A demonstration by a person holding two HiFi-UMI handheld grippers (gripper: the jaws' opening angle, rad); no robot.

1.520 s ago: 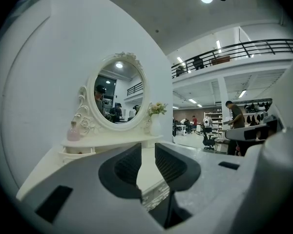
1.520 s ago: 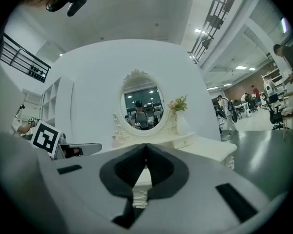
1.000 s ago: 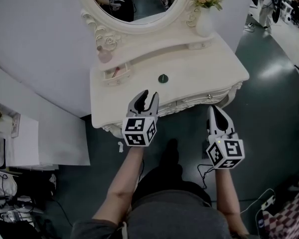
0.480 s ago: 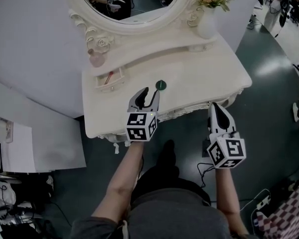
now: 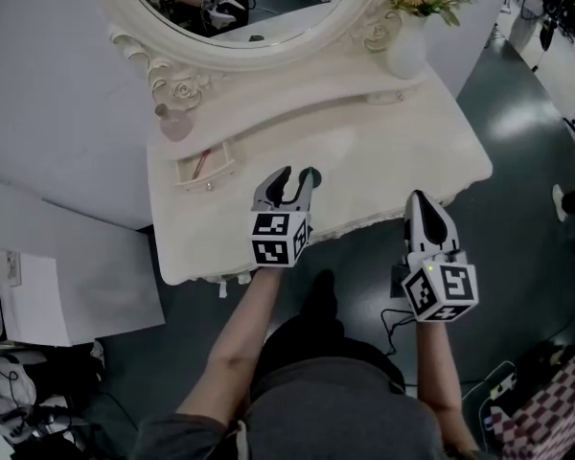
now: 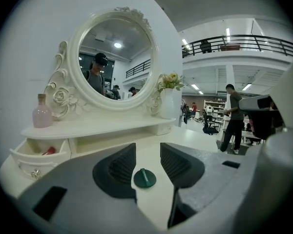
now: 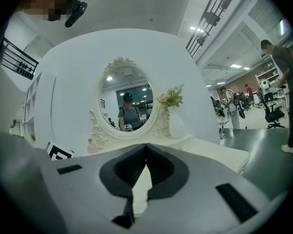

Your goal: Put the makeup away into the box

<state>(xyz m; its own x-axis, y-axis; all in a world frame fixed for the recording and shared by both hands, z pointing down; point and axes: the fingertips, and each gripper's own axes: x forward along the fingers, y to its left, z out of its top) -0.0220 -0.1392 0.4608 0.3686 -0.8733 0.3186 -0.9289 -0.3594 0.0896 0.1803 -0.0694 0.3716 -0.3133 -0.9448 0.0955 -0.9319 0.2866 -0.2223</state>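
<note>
Change, left gripper (image 5: 297,173): a second ago it was back at the front edge of the counter (image 5: 402,151). Now its tips are up by the round green makeup lid (image 6: 144,178). Its jaws have just been opening and stand wide apart.
Change, right gripper (image 5: 420,199): it came a bit closer to the counter's front edge. Its jaws are closed, with nothing in them.
Green lid: it lies on the counter between the left gripper's open jaws. The pads do not press it.
Box (image 5: 203,166): open, left of the left gripper and farther back.
Hard to see: the small red thing (image 6: 49,150) in the box is too tiny to name.
Head view only: shows just a sliver of the lid beside one jaw.
Left gripper view only: shows the whole lid and the ridge on top.
</note>
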